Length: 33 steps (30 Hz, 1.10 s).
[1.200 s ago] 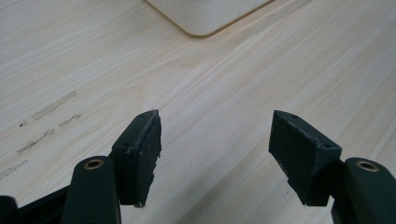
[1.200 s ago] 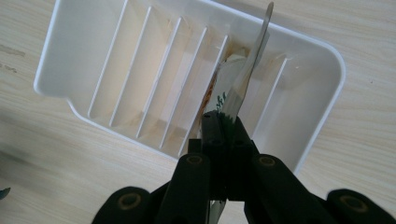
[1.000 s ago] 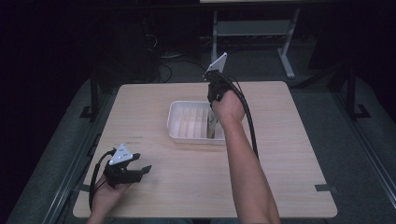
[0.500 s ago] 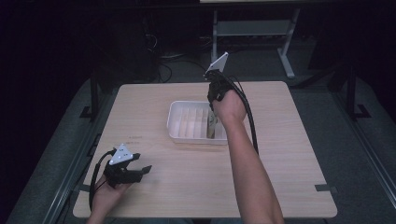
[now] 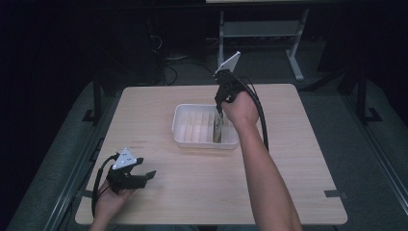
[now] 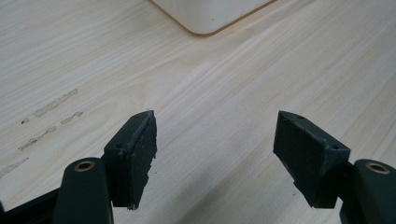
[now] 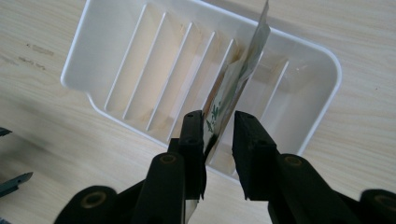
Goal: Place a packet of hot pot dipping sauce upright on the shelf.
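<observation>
Right gripper (image 7: 218, 135), seen along its own jaws: the two black jaws stand a little apart and have just been opening. A thin printed packet (image 7: 240, 77) stands on edge between them. Its lower part lies against the left jaw's pad, while a narrow gap separates it from the right jaw, so the pads no longer press on it from both sides.

From the jaws the packet runs away and upward into a white slotted tray (image 7: 88, 56), where it sits in one of the slots, between two ribs towards the tray's far-right end in this view. The tray lies directly beyond the jaw tips, and its near rim passes just under them. Pale wooden bench (image 7: 42, 140) surrounds the tray on every side.

High view: the right gripper (image 5: 219, 111) points down into the right end of the tray (image 5: 182, 126), and the packet (image 5: 218, 130) stands upright just below it. The right hand (image 5: 243, 109) holds the gripper from behind.

Left gripper (image 6: 215, 149): jaws spread wide, with bare bench (image 6: 224, 79) between them and one rounded corner of the tray (image 6: 210, 14) well beyond the tips. In the high view the left gripper (image 5: 144, 175) rests near the bench's near-left corner, well apart from the tray and packet.
</observation>
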Each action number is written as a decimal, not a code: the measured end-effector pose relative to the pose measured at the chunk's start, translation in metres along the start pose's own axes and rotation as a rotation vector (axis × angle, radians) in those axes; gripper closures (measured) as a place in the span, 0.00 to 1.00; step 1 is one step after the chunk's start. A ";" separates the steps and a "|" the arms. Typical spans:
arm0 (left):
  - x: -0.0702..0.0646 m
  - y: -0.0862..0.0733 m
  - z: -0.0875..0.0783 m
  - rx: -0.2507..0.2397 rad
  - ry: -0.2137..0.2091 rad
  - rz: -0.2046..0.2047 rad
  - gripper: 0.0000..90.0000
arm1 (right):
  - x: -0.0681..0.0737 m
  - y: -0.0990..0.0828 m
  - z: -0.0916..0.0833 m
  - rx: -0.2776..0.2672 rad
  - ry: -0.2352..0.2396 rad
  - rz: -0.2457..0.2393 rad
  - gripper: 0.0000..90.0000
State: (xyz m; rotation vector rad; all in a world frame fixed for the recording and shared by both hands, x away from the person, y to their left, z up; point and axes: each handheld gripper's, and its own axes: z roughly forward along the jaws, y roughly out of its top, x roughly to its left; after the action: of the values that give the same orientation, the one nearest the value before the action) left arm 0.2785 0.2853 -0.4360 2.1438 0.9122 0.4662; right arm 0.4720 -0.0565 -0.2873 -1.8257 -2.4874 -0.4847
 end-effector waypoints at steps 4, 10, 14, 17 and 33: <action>0.000 0.000 0.000 0.001 0.003 -0.001 0.33 | -0.003 -0.003 -0.005 -0.006 0.010 -0.011 0.78; 0.000 0.000 0.000 0.000 0.005 -0.004 0.32 | -0.008 -0.009 -0.012 -0.014 0.023 -0.019 0.75; 0.000 0.000 -0.001 -0.003 0.008 -0.003 0.32 | -0.013 -0.014 -0.020 -0.031 0.044 -0.027 0.75; 0.000 0.000 -0.001 -0.006 0.010 -0.006 0.32 | -0.017 -0.017 -0.025 -0.039 0.040 -0.028 0.74; -0.001 0.001 -0.003 -0.015 0.012 -0.009 0.31 | -0.029 -0.033 -0.041 -0.047 0.047 -0.055 0.72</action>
State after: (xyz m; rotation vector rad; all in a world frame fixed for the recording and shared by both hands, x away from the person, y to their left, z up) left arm 0.2766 0.2856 -0.4338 2.1246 0.9211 0.4805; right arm 0.4435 -0.1032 -0.2621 -1.7448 -2.5219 -0.5859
